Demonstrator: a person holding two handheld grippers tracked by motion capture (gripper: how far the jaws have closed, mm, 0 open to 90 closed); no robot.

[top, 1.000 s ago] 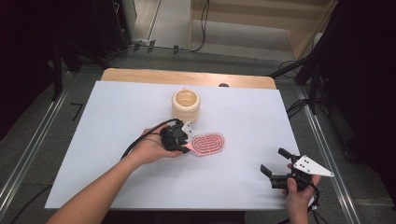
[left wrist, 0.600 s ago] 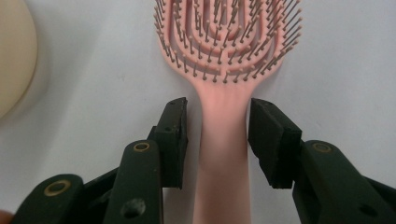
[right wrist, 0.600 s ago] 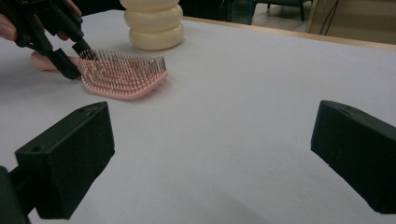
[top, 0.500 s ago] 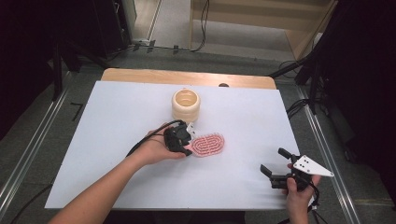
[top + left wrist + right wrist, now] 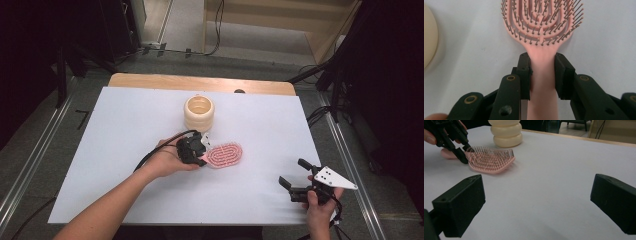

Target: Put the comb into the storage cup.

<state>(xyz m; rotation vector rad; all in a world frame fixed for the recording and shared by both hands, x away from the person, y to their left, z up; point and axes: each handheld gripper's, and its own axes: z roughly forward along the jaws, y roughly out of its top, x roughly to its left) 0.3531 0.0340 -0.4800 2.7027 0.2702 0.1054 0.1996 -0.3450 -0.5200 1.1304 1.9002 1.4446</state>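
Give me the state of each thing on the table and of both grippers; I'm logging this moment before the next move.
Pink hairbrush: flat on the table, bristles up, handle clamped.
Left gripper: shut on the hairbrush handle, fingers pressing both sides.
Right gripper: open, holding nothing, apart from the brush.
Cream ribbed cup: upright, mouth open, behind the brush.

Left gripper (image 5: 542, 62): black jaws, flat rectangular pads, brass-ringed pivot screws, black cable trailing. Right gripper (image 5: 295, 177): black, blocky pads, grey three-cornered plate with dark holes on top. Forearms bare, no sleeves.
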